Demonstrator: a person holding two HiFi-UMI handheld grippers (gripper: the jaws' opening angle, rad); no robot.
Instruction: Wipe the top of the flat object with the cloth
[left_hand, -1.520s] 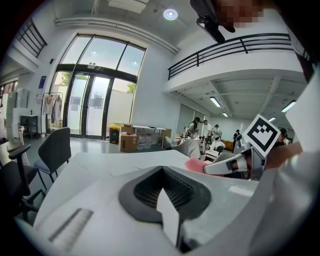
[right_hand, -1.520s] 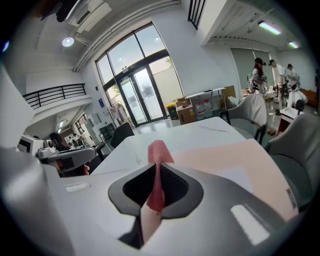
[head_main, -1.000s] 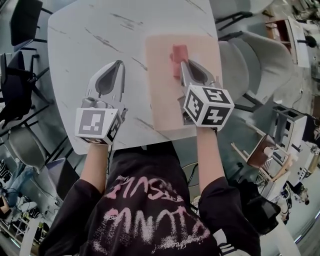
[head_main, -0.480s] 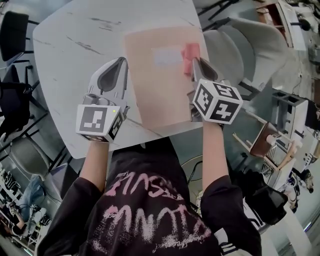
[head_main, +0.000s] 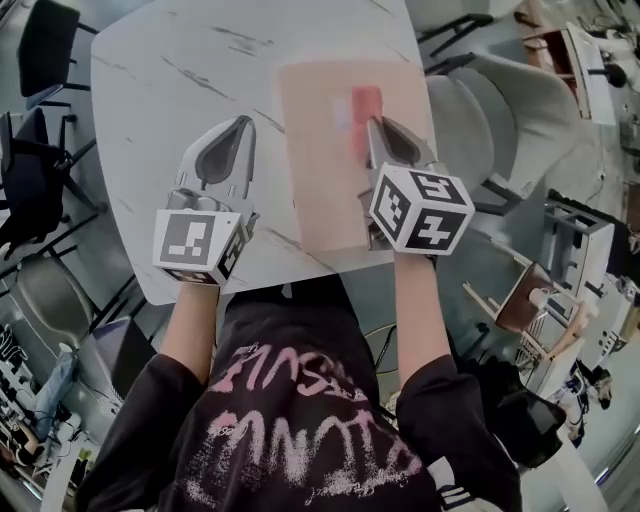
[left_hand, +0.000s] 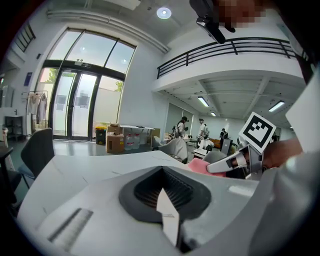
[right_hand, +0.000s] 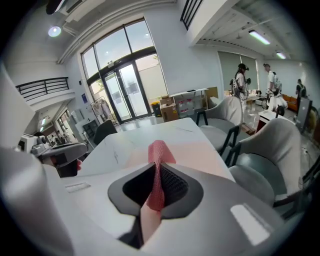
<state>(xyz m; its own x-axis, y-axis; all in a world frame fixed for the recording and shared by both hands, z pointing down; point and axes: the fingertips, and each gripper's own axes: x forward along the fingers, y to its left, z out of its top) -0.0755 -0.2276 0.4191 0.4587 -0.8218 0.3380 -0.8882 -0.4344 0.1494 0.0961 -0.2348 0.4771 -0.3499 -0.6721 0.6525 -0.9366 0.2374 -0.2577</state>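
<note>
Wiping step in hand. Right claw (head_main: 376, 126) clamped on pink cloth (head_main: 364, 102), over far part of flat board (head_main: 318, 180) on bench (head_main: 170, 80). Left claw (head_main: 240, 126) pinched together, empty, just left of board. Next, by judgement: draw cloth across board's near part, flat and firm.

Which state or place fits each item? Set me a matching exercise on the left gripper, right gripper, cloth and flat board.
1. left gripper
2. right gripper
3. cloth
4. flat board

A. lying on the table
B. pink
C. jaws together, nothing between them
D. jaws shut on the cloth

Pairs: 1-C, 2-D, 3-B, 4-A
</note>
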